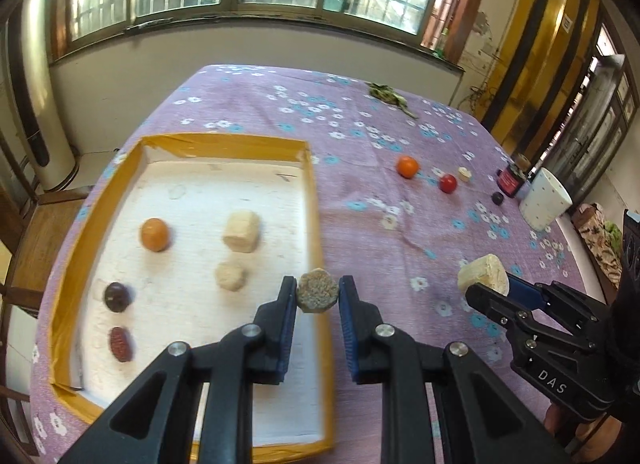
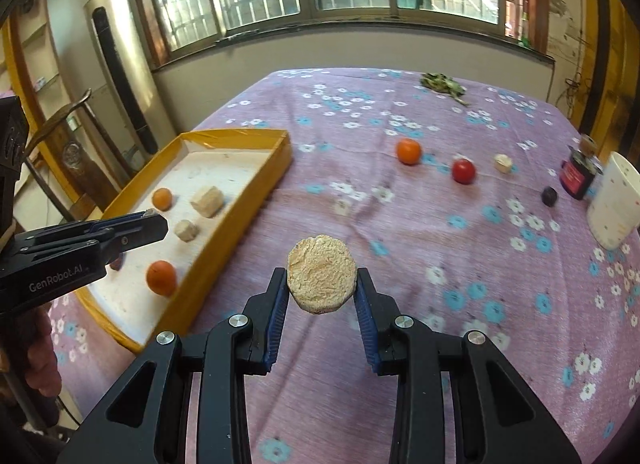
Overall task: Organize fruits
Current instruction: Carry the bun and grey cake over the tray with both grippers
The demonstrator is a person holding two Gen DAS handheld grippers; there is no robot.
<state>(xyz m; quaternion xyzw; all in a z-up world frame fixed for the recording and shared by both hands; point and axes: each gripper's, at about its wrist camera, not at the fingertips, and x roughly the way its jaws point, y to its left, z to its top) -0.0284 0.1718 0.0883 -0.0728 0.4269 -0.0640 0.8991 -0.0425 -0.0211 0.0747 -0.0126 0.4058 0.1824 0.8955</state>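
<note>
My left gripper [image 1: 318, 295] is shut on a small beige-grey chunk [image 1: 318, 293], held above the right rim of the yellow tray [image 1: 224, 141]. In the tray lie an orange fruit [image 1: 154, 234], two beige chunks [image 1: 241, 231], a dark plum [image 1: 117, 296] and a red date [image 1: 121, 343]. My right gripper [image 2: 322, 284] is shut on a larger beige round chunk [image 2: 321, 275] above the purple cloth, right of the tray [image 2: 256, 192]. It also shows in the left wrist view [image 1: 486, 284]. Loose on the cloth are an orange fruit [image 2: 409, 151], a red tomato [image 2: 463, 171], a small beige piece [image 2: 503, 163] and a dark plum [image 2: 549, 196].
A white dotted cup [image 2: 616, 204] and a dark jar with a red label [image 2: 578, 176] stand at the right edge of the table. A bunch of green leaves [image 2: 442, 84] lies at the far side. A wooden chair [image 1: 44, 232] stands left of the table.
</note>
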